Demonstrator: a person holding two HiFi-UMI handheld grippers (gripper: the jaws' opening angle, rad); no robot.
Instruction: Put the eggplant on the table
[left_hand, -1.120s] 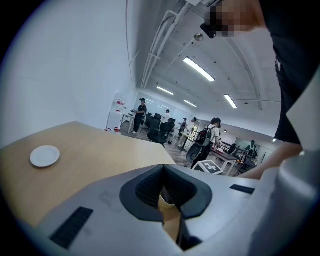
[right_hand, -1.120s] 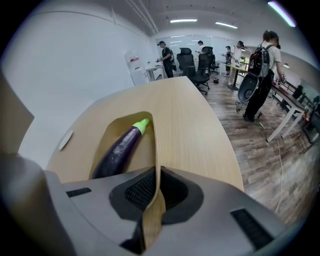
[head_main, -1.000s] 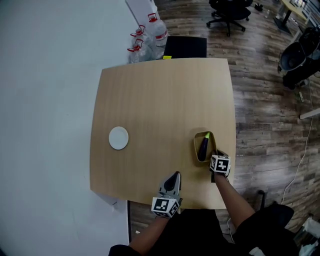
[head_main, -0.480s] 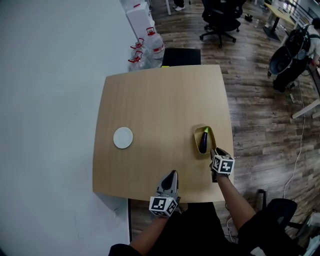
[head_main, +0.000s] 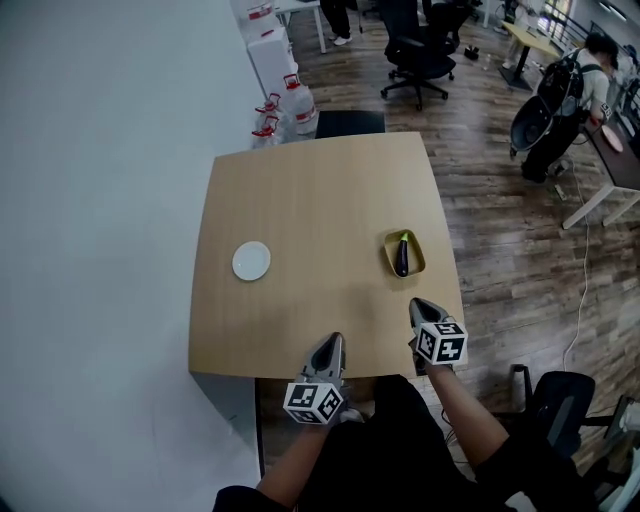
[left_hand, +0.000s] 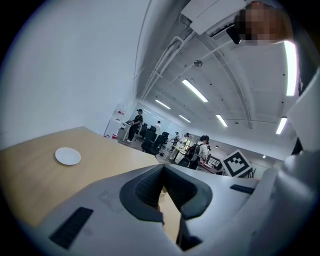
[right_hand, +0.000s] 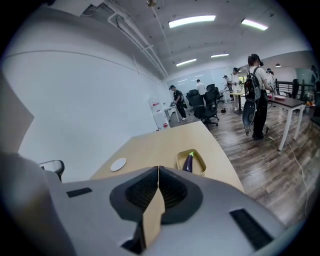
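Observation:
A dark purple eggplant (head_main: 402, 256) with a green stem lies in a small yellow dish (head_main: 388, 250) near the right edge of the wooden table (head_main: 310, 200). The right gripper view shows the eggplant (right_hand: 188, 162) and the dish (right_hand: 180, 159) ahead of the jaws. My right gripper (head_main: 417, 303) hovers near the table's front edge, a short way back from the dish. Its jaws have just been closing and stand shut with nothing between them (right_hand: 158, 168). My left gripper (head_main: 333, 342) hangs over the front edge, its jaws meeting at the tips (left_hand: 161, 167), empty.
A white plate (head_main: 251, 261) lies on the left half of the table. A white wall runs along the left. Water bottles (head_main: 295, 100) and a black chair (head_main: 350, 122) stand past the far edge. Office chairs (head_main: 415, 50) and a person with a backpack (head_main: 560, 100) are further off.
Both grippers have drawn back toward the table's front edge and risen. The right one has left the dish's near rim. The eggplant stays in the dish.

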